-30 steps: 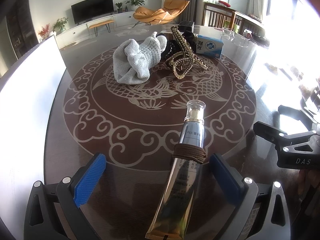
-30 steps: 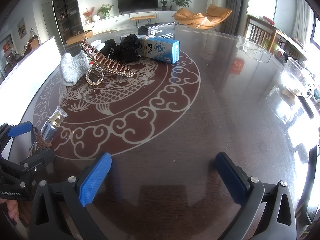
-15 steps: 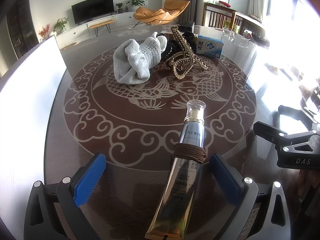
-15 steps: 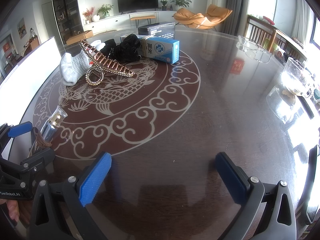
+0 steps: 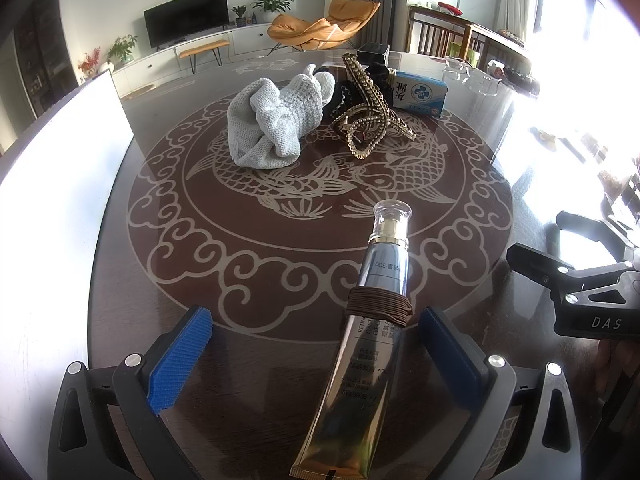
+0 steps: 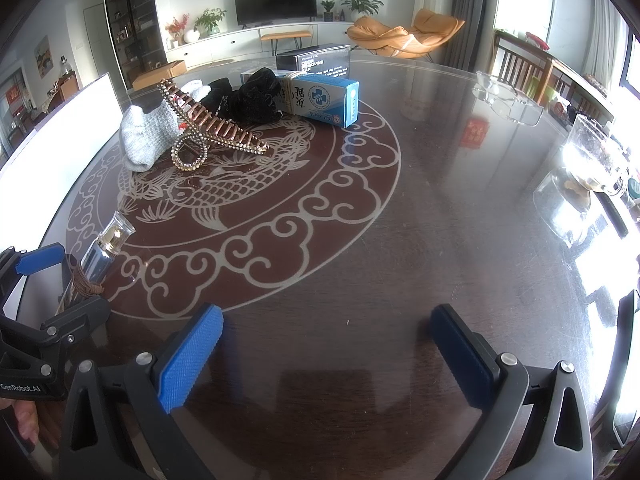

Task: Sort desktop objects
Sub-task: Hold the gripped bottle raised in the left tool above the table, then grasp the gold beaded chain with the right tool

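Note:
A metallic cosmetic tube (image 5: 368, 336) with a clear cap and a brown hair tie (image 5: 378, 307) wound round it lies on the table between the blue pads of my left gripper (image 5: 316, 338), which is open and not touching it. The same tube (image 6: 100, 254) shows at the left of the right wrist view. Further back lie a grey knitted cloth (image 5: 276, 120), a jewelled hair claw (image 5: 370, 120), a black fabric item (image 6: 252, 98) and a blue-white box (image 5: 420, 94). My right gripper (image 6: 326, 342) is open over bare table.
A dark box (image 6: 316, 60) sits behind the pile. A white board (image 5: 52, 168) stands along the table's left edge. Clear glass dishes (image 6: 508, 98) and a glass jar (image 6: 592, 160) stand at the right. The round dark table (image 6: 440, 220) carries a fish pattern.

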`<state>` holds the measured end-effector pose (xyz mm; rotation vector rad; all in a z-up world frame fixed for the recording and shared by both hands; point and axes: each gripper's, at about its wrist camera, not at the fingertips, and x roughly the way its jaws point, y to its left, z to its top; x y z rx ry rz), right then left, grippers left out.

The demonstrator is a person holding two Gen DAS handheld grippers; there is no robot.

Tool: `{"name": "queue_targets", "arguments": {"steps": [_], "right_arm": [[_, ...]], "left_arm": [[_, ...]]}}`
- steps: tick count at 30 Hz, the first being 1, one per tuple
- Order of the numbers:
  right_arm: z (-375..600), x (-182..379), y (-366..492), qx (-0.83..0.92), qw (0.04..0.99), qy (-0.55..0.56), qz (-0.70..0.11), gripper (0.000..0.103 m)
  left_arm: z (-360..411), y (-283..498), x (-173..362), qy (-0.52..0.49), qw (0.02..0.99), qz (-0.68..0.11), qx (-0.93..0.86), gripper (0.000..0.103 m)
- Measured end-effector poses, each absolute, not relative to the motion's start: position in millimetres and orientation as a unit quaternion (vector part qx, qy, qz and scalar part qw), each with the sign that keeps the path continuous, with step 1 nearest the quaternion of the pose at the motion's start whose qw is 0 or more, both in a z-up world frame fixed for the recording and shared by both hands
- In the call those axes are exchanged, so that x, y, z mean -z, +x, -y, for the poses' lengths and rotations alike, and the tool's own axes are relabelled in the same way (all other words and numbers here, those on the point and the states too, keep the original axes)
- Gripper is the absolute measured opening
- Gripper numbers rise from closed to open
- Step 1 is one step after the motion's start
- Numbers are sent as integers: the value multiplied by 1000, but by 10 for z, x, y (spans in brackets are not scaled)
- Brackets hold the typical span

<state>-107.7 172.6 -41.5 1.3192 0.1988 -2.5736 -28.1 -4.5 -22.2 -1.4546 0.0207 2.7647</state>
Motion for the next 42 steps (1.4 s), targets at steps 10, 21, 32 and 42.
{"name": "queue_targets", "arguments": {"steps": [10, 21, 32, 42], "right_arm": [[-1645, 306, -1180, 882, 178, 436, -22, 103], [-441, 233, -2104, 825, 302, 415, -237, 102], [-1070, 249, -2398, 804, 316, 503, 18, 63], [-1838, 234, -2145, 761, 252, 591, 95, 73]], "left_arm": [[112, -283, 214, -464, -22, 10, -886, 103], [113, -284, 217, -464, -22, 10, -886, 103], [96, -278, 222, -464, -23, 10, -885, 103], [103, -277, 223, -464, -19, 8, -886, 103]]}}
